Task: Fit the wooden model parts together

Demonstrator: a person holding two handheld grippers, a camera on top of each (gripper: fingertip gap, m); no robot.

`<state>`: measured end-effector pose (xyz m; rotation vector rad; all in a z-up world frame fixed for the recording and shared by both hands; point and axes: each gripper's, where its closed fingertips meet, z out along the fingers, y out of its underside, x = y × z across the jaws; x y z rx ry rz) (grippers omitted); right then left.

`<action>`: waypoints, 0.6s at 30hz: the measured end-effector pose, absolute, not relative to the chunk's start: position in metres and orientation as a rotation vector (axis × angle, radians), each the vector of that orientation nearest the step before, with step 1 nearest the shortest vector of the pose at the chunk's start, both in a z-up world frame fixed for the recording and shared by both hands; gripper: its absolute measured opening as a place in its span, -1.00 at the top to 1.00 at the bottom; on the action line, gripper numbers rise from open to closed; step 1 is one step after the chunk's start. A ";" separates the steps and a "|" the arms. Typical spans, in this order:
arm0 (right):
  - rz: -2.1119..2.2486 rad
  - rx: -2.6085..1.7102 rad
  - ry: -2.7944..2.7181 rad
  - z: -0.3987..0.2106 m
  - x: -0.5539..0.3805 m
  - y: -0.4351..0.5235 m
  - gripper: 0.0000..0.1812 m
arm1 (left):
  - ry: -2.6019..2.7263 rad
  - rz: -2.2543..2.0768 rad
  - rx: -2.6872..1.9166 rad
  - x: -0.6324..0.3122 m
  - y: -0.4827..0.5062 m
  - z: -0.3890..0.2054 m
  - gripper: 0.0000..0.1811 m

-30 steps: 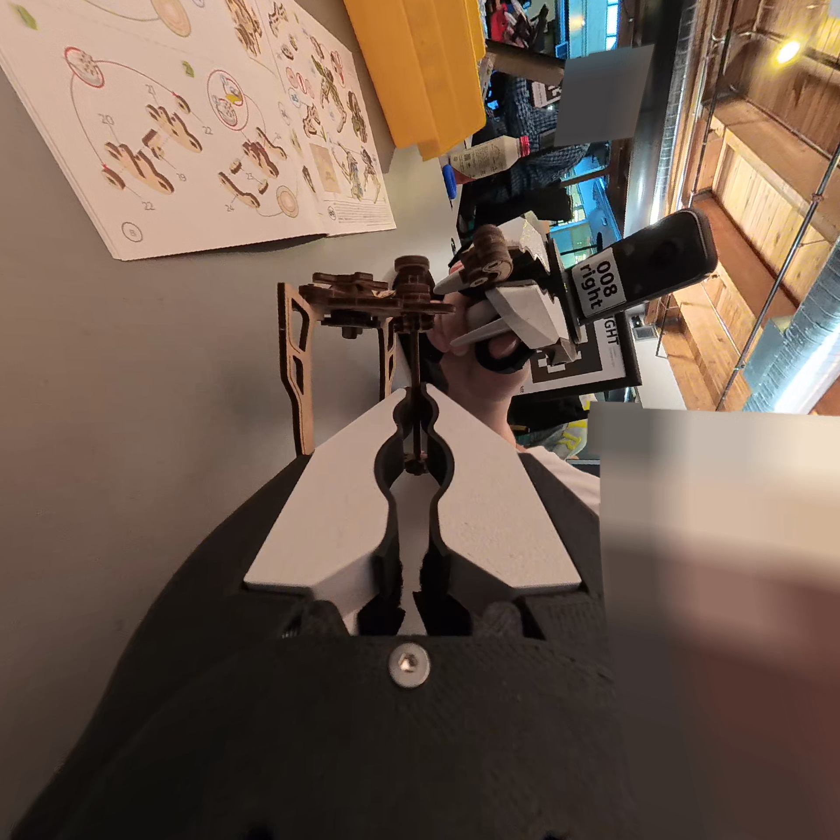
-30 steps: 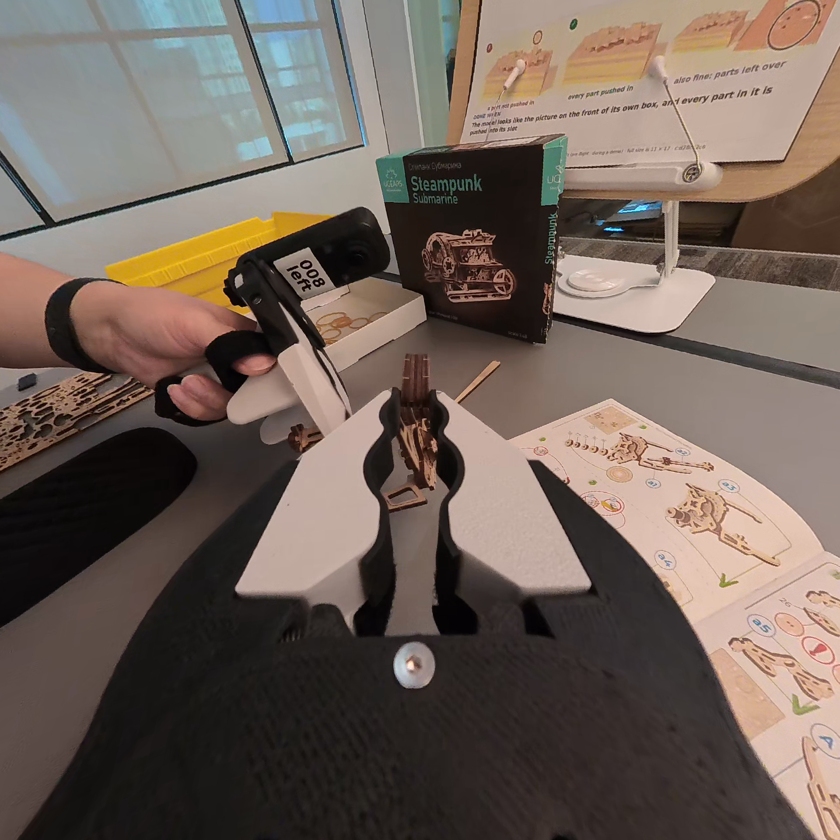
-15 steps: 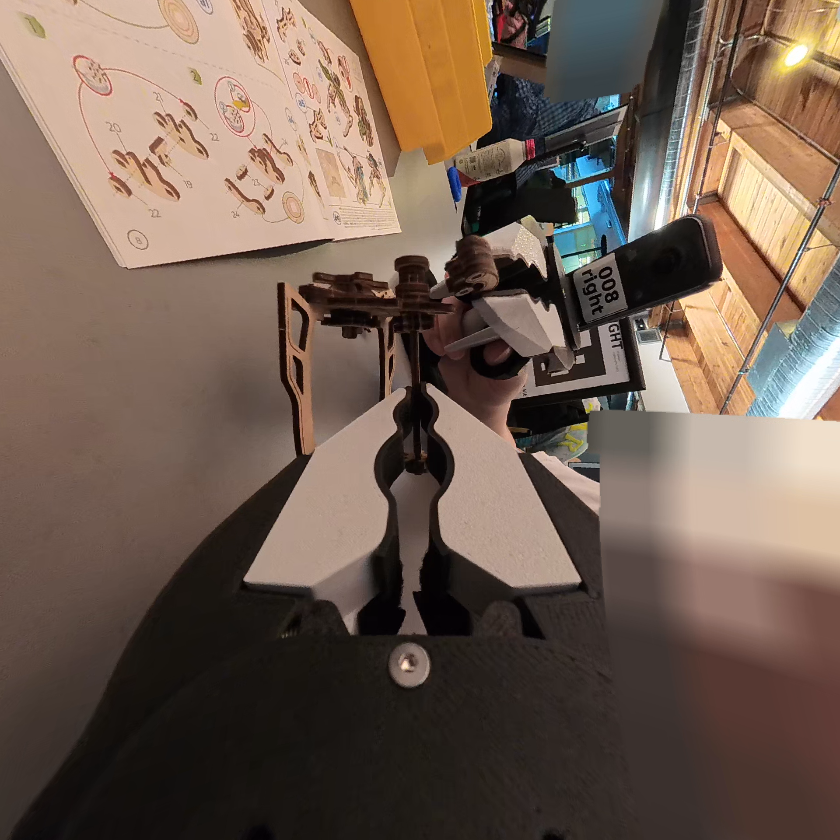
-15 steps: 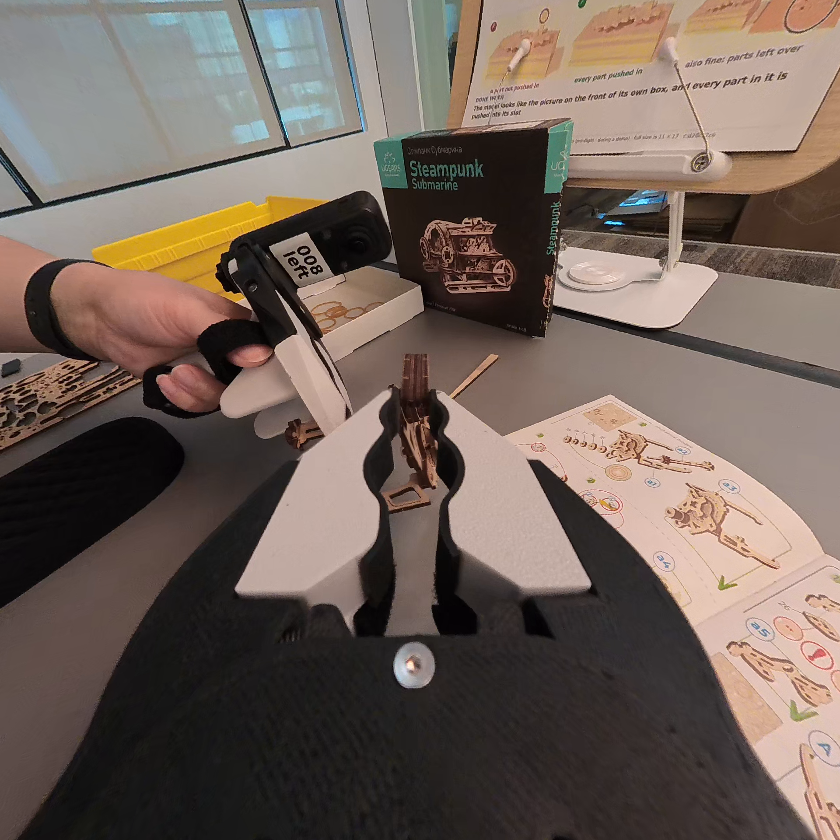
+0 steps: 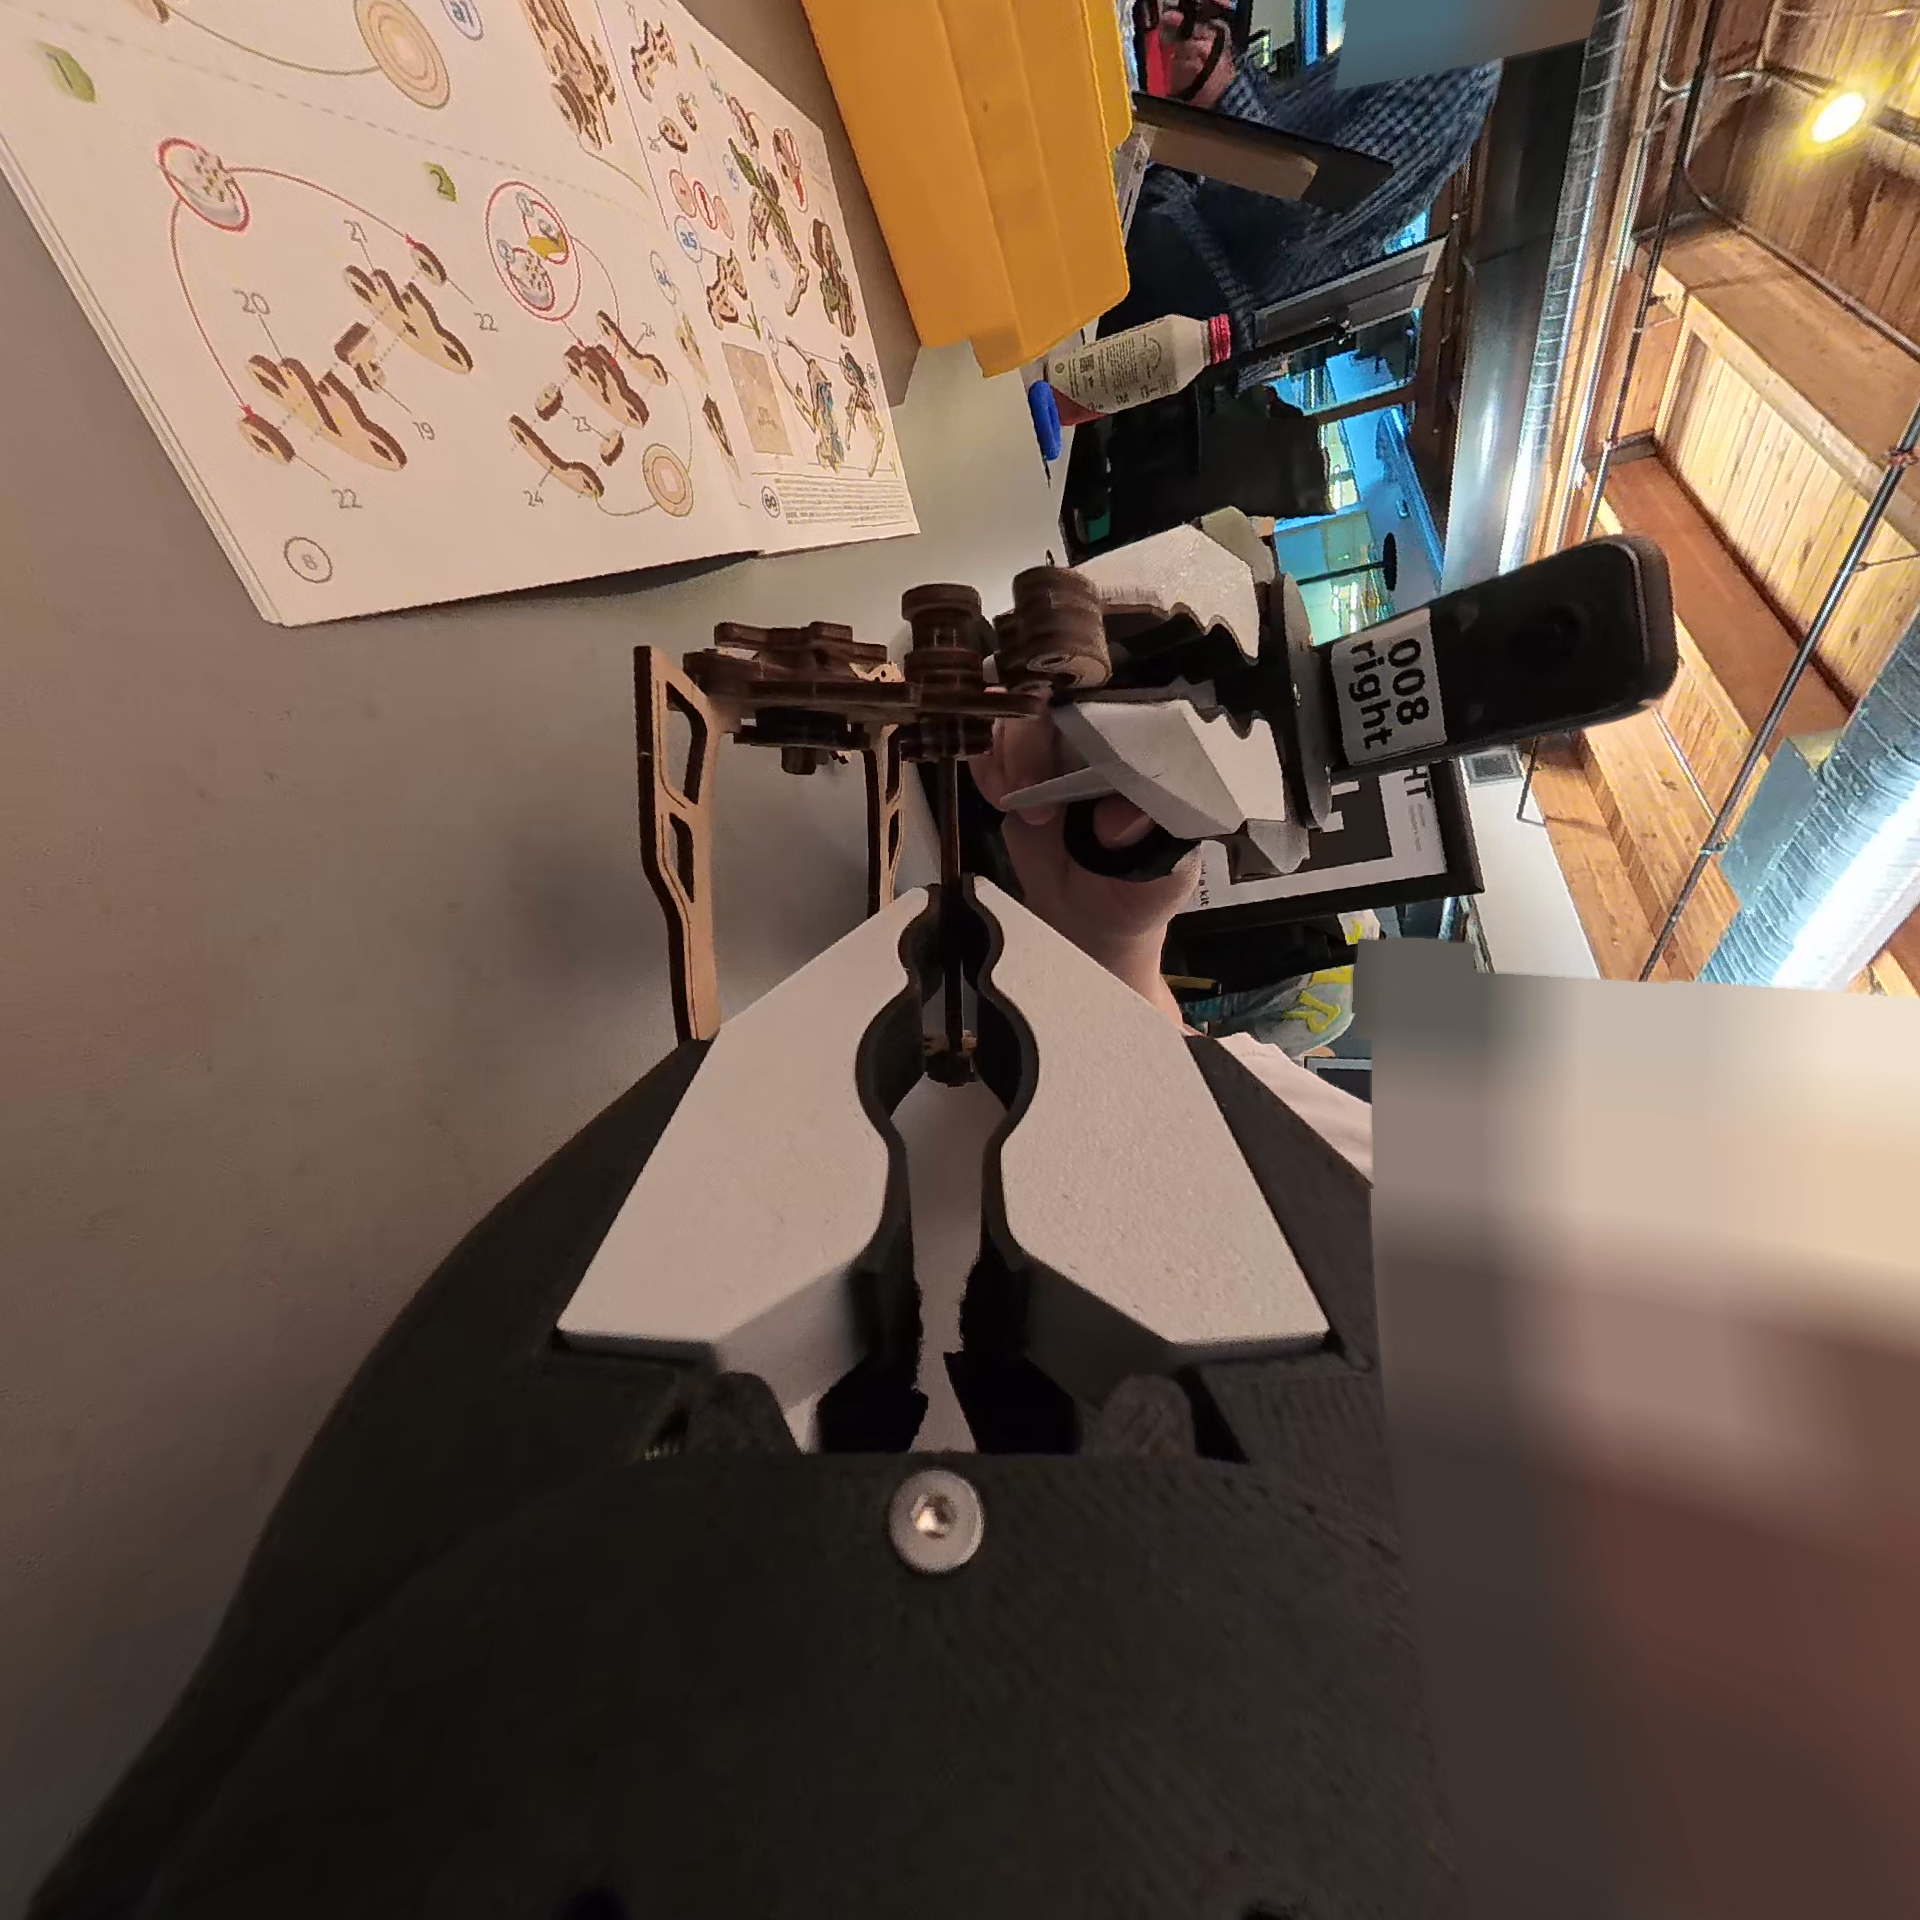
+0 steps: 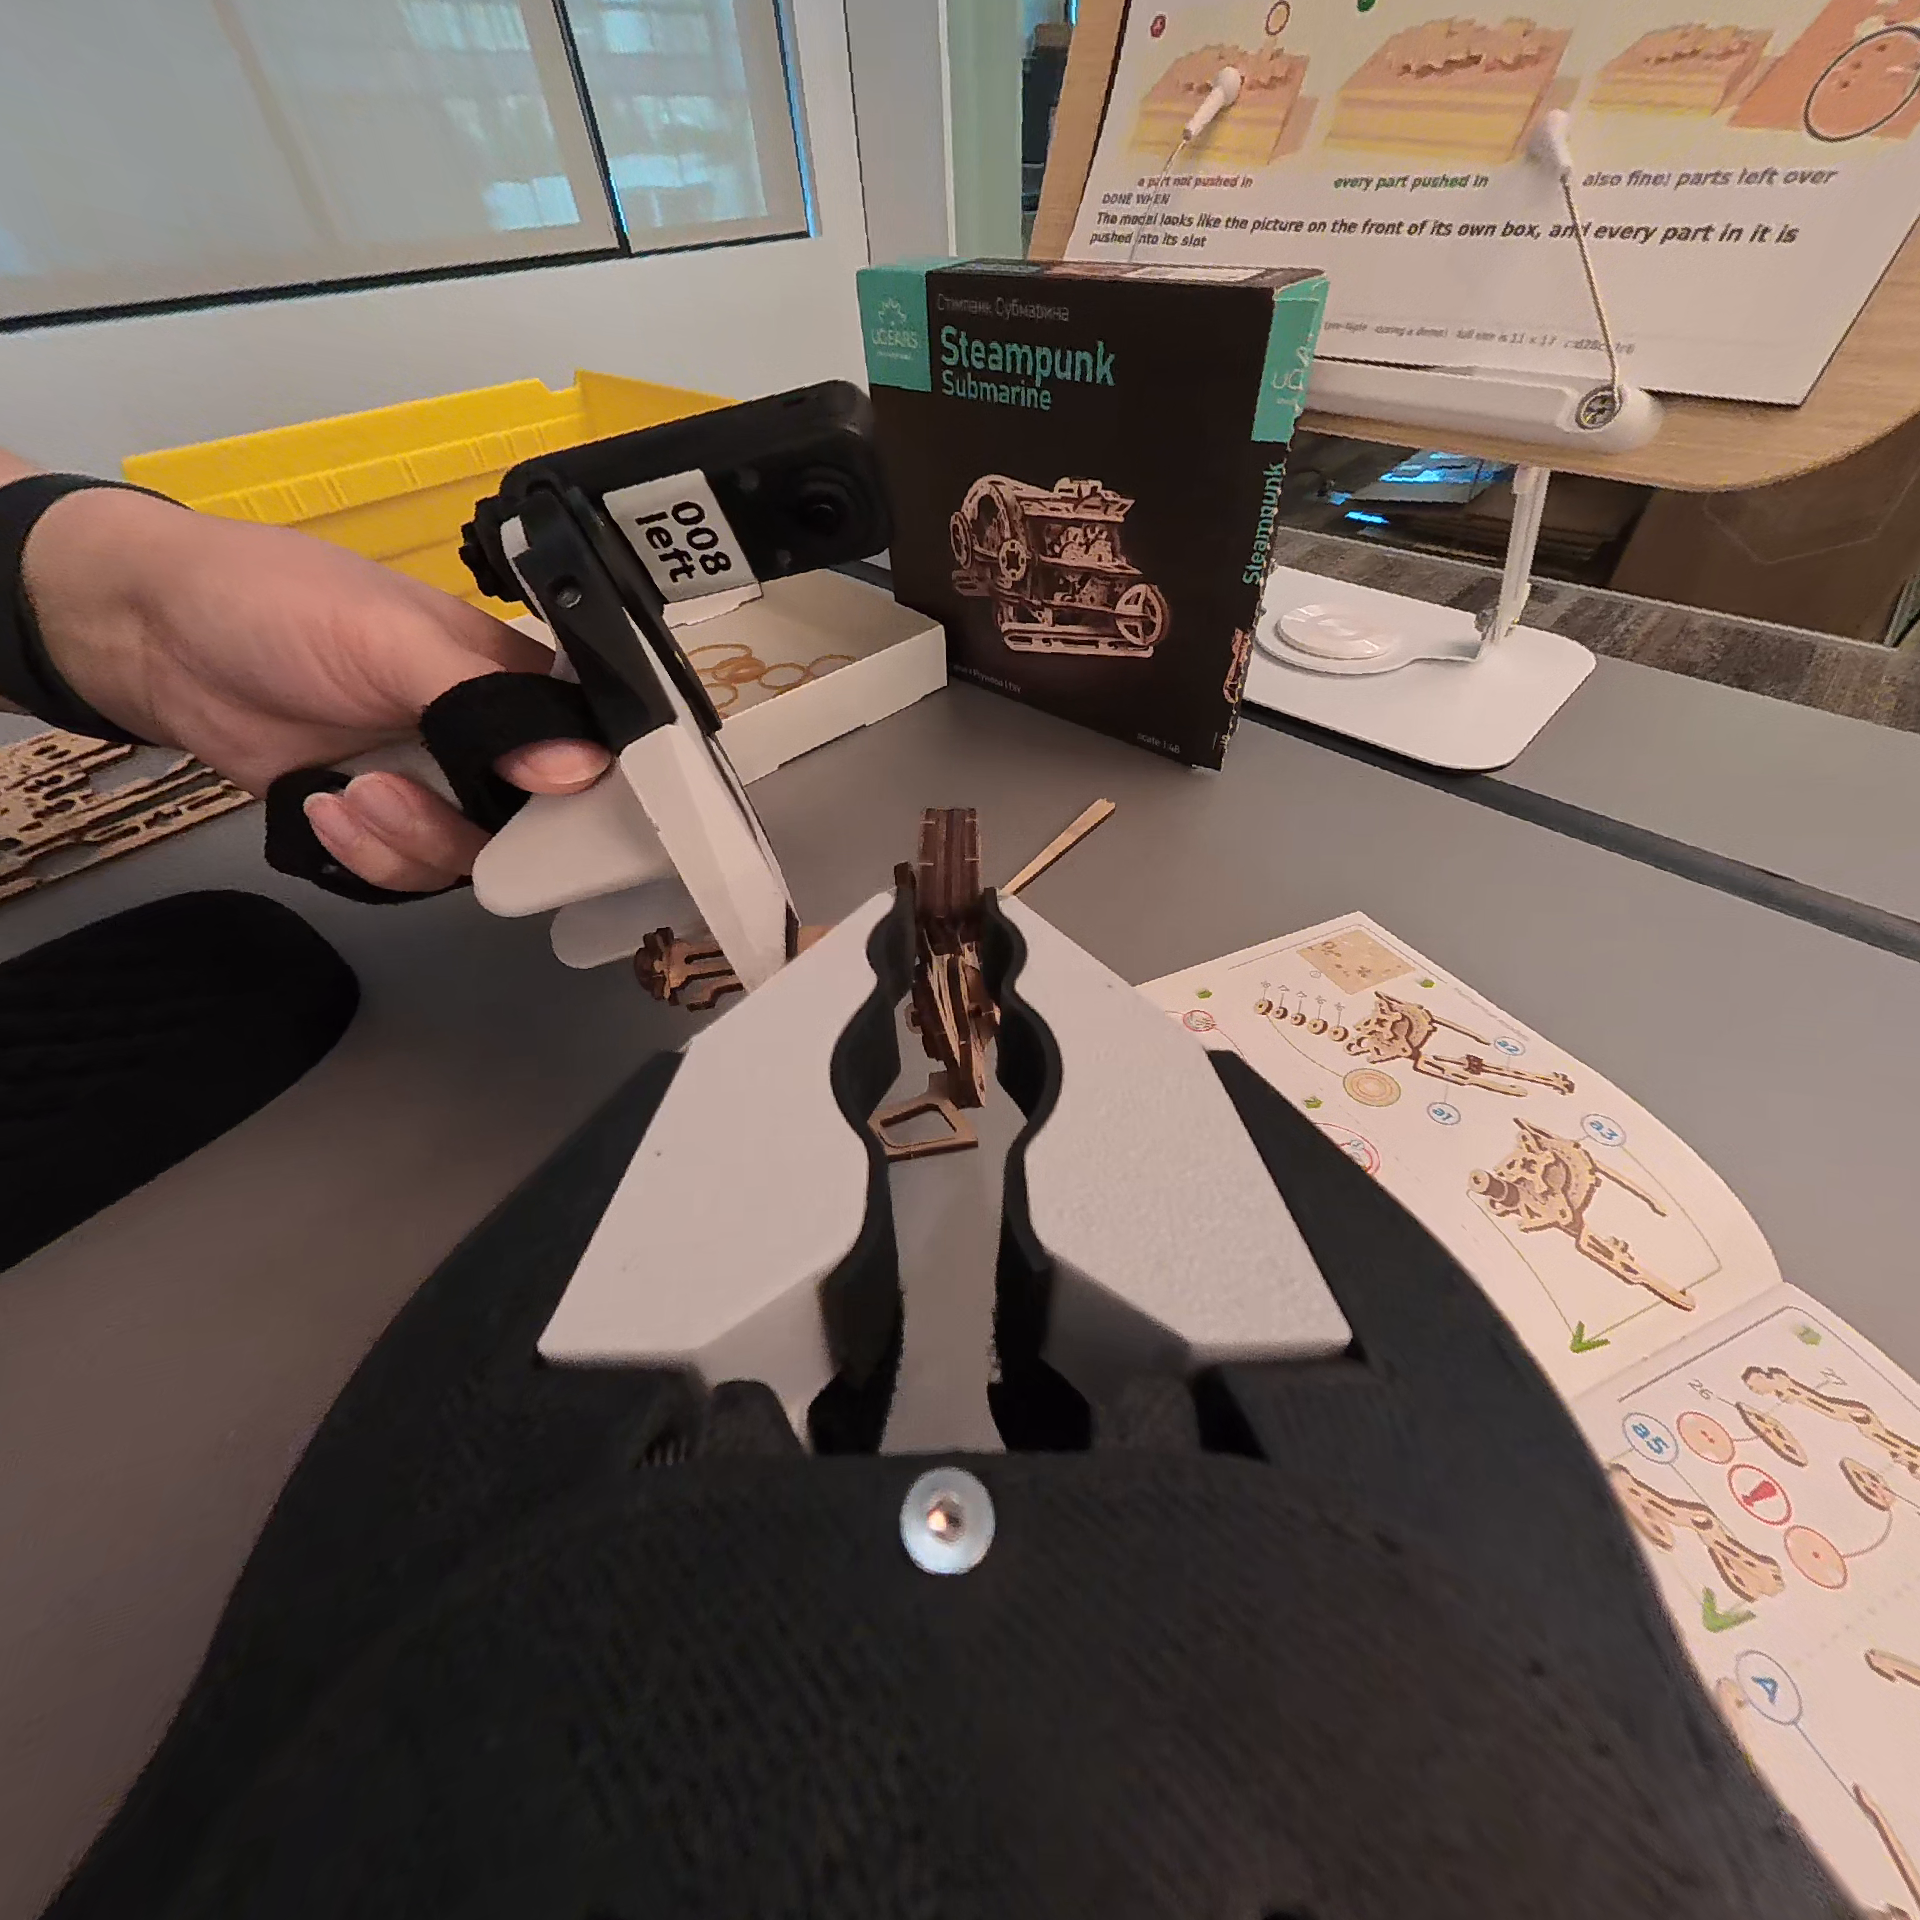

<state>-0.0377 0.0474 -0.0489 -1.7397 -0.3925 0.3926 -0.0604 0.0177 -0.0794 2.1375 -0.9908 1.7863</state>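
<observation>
In the left wrist view my left gripper (image 5: 948, 906) is shut on a thin wooden strut of the partly built wooden model (image 5: 821, 696). The model's frame legs (image 5: 675, 831) rest on the grey table. My right gripper (image 5: 1049, 681) comes in from the right, shut on a stack of dark wooden gear discs (image 5: 1060, 623) right beside the model's top. In the right wrist view my right gripper (image 6: 948, 902) is shut on that gear part (image 6: 948, 862). The left gripper (image 6: 764, 951) points down just left of it, over a small wooden piece (image 6: 681, 966).
An open instruction booklet (image 6: 1455, 1143) lies to the right. The model's dark box (image 6: 1070, 509), a white tray with rubber bands (image 6: 810, 665) and a yellow bin (image 6: 395, 468) stand behind. A cut wooden sheet (image 6: 83, 800) and a black pad (image 6: 156, 1039) lie left. A wooden stick (image 6: 1060, 831) lies ahead. Spacing between my two grippers at the tips: around 5 centimeters.
My right gripper has edged forward with the gear part, closer to the model and the left gripper. The left gripper has kept its hold and place.
</observation>
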 end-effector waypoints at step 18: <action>0.323 -1.748 -0.465 -0.052 -0.042 0.047 0.88 | -0.993 1.775 2.129 -0.061 0.015 -0.083 1.00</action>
